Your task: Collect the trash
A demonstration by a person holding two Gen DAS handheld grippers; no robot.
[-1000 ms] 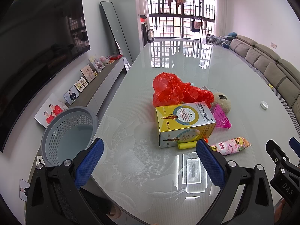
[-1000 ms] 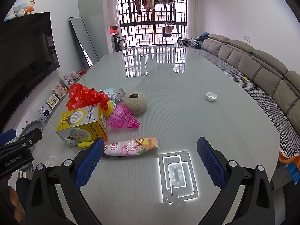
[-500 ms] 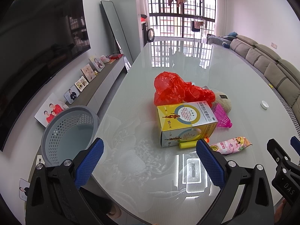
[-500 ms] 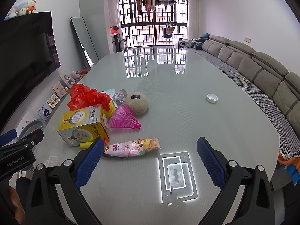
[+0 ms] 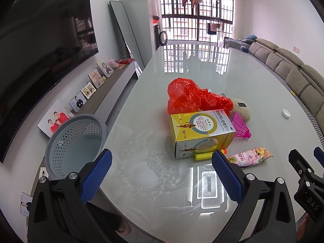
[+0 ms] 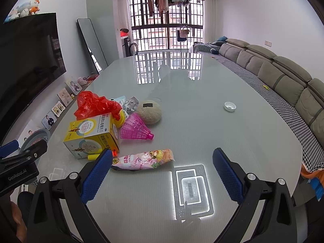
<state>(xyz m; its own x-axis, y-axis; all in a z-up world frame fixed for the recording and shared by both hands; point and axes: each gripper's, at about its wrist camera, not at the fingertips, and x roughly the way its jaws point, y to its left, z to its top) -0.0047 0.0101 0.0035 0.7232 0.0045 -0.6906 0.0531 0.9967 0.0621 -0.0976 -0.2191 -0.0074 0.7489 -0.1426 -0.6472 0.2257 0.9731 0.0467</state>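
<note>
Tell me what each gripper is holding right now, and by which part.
Nothing is held. The left gripper and right gripper are both open above the table, empty.

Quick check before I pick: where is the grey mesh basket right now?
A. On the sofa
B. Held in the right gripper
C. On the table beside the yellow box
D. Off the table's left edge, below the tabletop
D: the grey mesh basket sits beyond the table edge, lower than the glass top, empty.

**Trash cluster on glass table, basket off the edge**

Yellow box lying flat; crumpled red bag just behind it. Pink shuttlecock on its side beside a beige ball. Pink snack packet nearer (flat, sealed). White cap well apart. Grey basket empty.
</note>
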